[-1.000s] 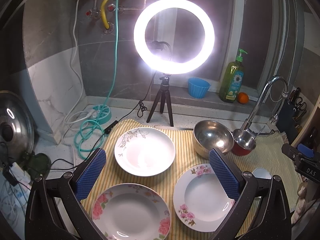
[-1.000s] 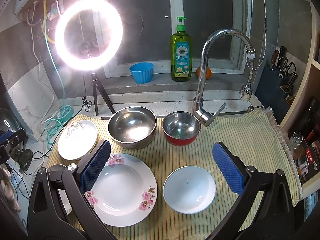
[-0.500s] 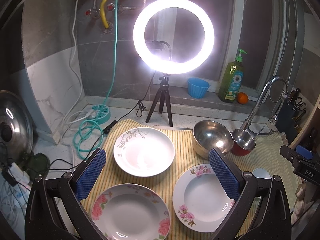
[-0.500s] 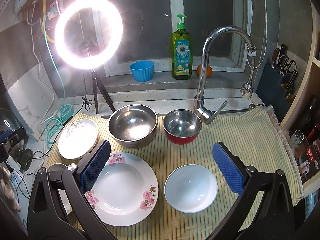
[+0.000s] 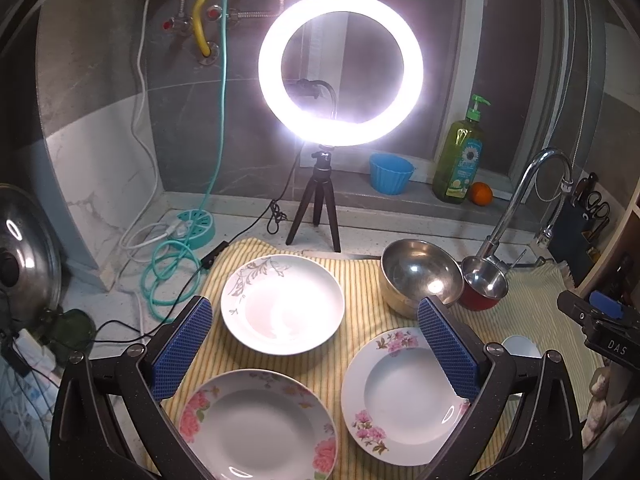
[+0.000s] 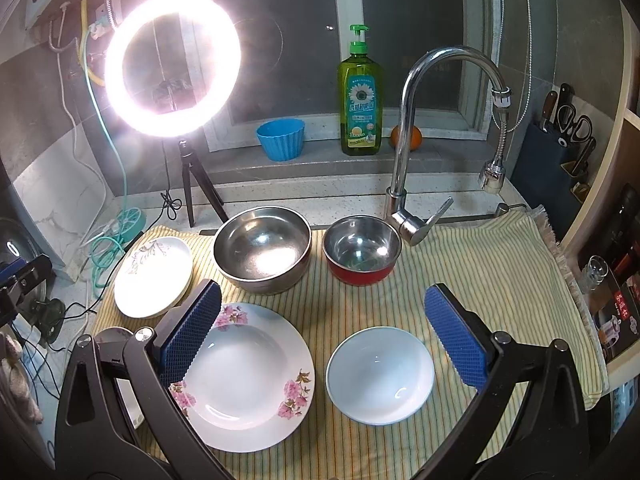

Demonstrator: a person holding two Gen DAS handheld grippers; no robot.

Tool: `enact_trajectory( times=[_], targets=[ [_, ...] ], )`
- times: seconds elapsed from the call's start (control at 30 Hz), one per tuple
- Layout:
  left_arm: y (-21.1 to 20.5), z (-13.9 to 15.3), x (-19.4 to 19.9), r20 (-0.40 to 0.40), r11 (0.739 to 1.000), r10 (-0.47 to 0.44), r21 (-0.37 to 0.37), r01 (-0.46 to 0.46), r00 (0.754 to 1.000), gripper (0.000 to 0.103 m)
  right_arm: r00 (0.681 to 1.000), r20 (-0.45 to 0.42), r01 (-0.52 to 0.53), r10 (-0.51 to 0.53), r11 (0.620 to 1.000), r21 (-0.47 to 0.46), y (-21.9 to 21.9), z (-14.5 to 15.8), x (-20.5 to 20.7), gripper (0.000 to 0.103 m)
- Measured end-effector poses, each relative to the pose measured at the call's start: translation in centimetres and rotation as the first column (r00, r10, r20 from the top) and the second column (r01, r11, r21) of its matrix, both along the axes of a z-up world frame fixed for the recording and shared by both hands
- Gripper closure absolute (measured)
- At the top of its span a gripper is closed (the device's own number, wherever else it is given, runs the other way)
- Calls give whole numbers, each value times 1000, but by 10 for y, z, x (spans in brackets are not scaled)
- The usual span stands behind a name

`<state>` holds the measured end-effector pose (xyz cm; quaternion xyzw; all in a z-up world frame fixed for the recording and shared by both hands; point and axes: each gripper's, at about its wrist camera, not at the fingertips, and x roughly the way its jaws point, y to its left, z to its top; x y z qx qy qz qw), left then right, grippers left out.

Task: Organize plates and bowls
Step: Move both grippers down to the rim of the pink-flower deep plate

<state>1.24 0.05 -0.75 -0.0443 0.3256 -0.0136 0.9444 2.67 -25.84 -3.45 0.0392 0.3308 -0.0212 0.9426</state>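
On a striped yellow cloth (image 6: 500,272) lie three plates and three bowls. A leaf-pattern plate (image 5: 282,304) is at the back left, a big-rose plate (image 5: 256,424) at the front left, a pink-blossom plate (image 5: 400,396) to its right. A large steel bowl (image 6: 262,248), a red-sided steel bowl (image 6: 362,250) and a small white bowl (image 6: 380,374) stand further right. My left gripper (image 5: 316,344) is open and empty above the plates. My right gripper (image 6: 324,332) is open and empty above the blossom plate (image 6: 244,376) and white bowl.
A lit ring light on a tripod (image 5: 316,208) stands behind the cloth. A faucet (image 6: 408,184) rises behind the red bowl. A blue cup (image 6: 280,138), soap bottle (image 6: 360,96) and orange sit on the sill. Cables (image 5: 168,268) lie left; a knife block (image 6: 552,160) stands right.
Both grippers have drifted only slightly; the view shifts a little. Nothing was grasped or moved.
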Motion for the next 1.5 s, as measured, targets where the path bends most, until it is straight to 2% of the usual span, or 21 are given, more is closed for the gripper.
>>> enact_trajectory(
  times=[0.3, 0.47, 0.53, 0.67, 0.77, 0.97, 1.03, 1.1, 1.2, 1.33, 1.4, 1.5],
  targets=[
    [0, -8, 5, -26, 1000, -23, -5, 23, 999, 1, 999, -32, -1, 2, 1000, 15, -5, -10, 4, 0],
    [3, -19, 10, -66, 999, -44, -23, 43, 997, 1, 997, -72, -8, 13, 998, 68, -12, -20, 3, 0],
    [4, -26, 13, -90, 998, -58, -43, 55, 994, 4, 996, -89, -8, 16, 996, 86, -17, -24, 4, 0],
    [7, -41, 20, -149, 993, -95, -82, 84, 984, 18, 993, -112, -14, 26, 995, 103, -19, -33, -1, 0],
    [8, -52, 24, -191, 988, -126, -111, 106, 973, 25, 990, -135, -22, 37, 993, 113, -20, -40, -5, 8],
    [7, -72, 33, -264, 974, -200, -155, 164, 944, 41, 975, -207, -44, 79, 985, 168, -19, -64, -13, 25],
    [6, -80, 38, -285, 967, -226, -178, 180, 932, 43, 968, -234, -48, 91, 982, 184, -19, -74, -15, 26],
    [4, -87, 43, -307, 962, -247, -191, 195, 919, 51, 960, -261, -46, 101, 977, 207, -19, -84, -18, 26],
    [-3, -98, 49, -344, 950, -289, -214, 226, 893, 54, 948, -294, -45, 120, 968, 249, -19, -99, -24, 32],
    [-13, -108, 56, -374, 941, -330, -207, 269, 867, 55, 932, -337, -36, 136, 957, 287, -16, -117, -23, 50],
    [-17, -112, 62, -389, 935, -349, -209, 287, 853, 59, 924, -352, -34, 149, 949, 312, -15, -123, -23, 53],
    [-23, -118, 71, -411, 926, -375, -212, 313, 831, 60, 917, -365, -33, 163, 941, 337, -14, -132, -22, 54]
  ],
)
